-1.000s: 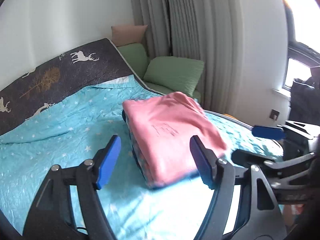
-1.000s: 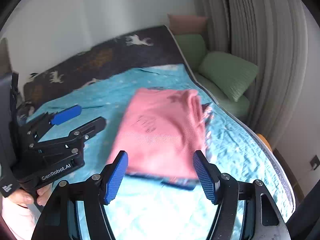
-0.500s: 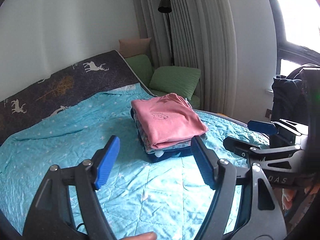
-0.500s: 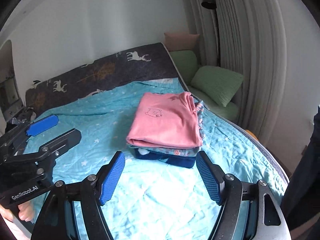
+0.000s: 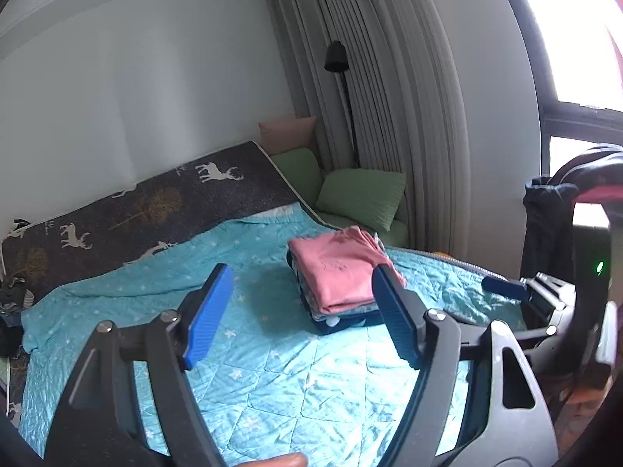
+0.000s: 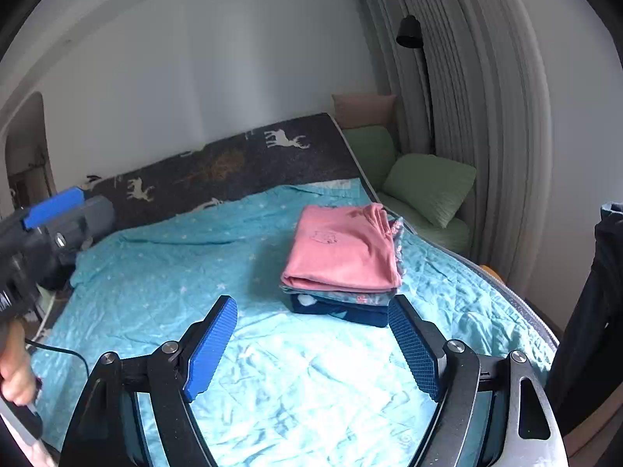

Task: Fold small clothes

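Note:
A stack of folded small clothes sits on the turquoise bedspread (image 5: 272,381) near the bed's right side. A pink top (image 5: 338,268) lies on top, with patterned and navy pieces (image 6: 342,309) under it; the pink top also shows in the right wrist view (image 6: 342,253). My left gripper (image 5: 300,311) is open and empty, held back from the stack. My right gripper (image 6: 311,342) is open and empty, also short of the stack. Each gripper shows at the edge of the other's view.
A dark deer-print blanket (image 6: 233,163) covers the head of the bed. Green cushions (image 6: 428,186) and a pink pillow (image 5: 288,132) lie beside the bed by the grey curtain. A black floor lamp (image 5: 337,58) stands there. Dark clothing (image 5: 553,210) hangs at right.
Both grippers have pulled back and up from the folded stack, which now looks smaller and farther away. The stack stays put on the bed. Both stay open.

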Available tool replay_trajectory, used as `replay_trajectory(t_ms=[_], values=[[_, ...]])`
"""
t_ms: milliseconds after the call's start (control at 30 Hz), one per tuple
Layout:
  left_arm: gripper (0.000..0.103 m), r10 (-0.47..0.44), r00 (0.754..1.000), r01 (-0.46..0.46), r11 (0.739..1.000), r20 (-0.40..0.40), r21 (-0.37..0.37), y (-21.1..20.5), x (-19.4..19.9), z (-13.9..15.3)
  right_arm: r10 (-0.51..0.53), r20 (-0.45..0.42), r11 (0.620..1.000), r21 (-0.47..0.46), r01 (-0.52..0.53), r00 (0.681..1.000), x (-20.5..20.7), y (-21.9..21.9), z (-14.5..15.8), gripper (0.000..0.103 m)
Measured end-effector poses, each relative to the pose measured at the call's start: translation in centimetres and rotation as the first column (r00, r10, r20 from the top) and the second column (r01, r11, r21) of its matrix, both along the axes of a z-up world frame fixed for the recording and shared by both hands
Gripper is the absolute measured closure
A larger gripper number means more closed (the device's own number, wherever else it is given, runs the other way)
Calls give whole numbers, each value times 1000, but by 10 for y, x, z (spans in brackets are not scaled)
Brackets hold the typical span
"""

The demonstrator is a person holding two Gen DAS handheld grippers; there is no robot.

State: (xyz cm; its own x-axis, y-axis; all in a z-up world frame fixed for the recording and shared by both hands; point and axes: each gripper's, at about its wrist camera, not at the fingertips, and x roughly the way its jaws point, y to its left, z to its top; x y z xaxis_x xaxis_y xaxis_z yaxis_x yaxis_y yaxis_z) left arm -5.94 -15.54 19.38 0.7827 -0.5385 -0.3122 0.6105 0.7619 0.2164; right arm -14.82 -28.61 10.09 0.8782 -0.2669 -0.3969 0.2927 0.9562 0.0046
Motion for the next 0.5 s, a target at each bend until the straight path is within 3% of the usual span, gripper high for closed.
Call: replay_trajectory(t_ms=[67,167,367,500], values=[[19,-4,1000,4,1000,4,0,2,-6,8,15,19,1000,11,-15,1000,-6,2,2,21],[19,3,1000,-3,1000,11,27,-6,-9,0,17,29,1000,1,-17,999,-11,4,5,20],[19,-25,993,33,998,-118,59,-30,2,-48,-21,1,1000,-21,21,1000,-16,-3,2,20],[19,-33,985,40,998,-166,38,-34,8,-63,-51,-22,999,-6,51,998,-19,-13,-5,20]])
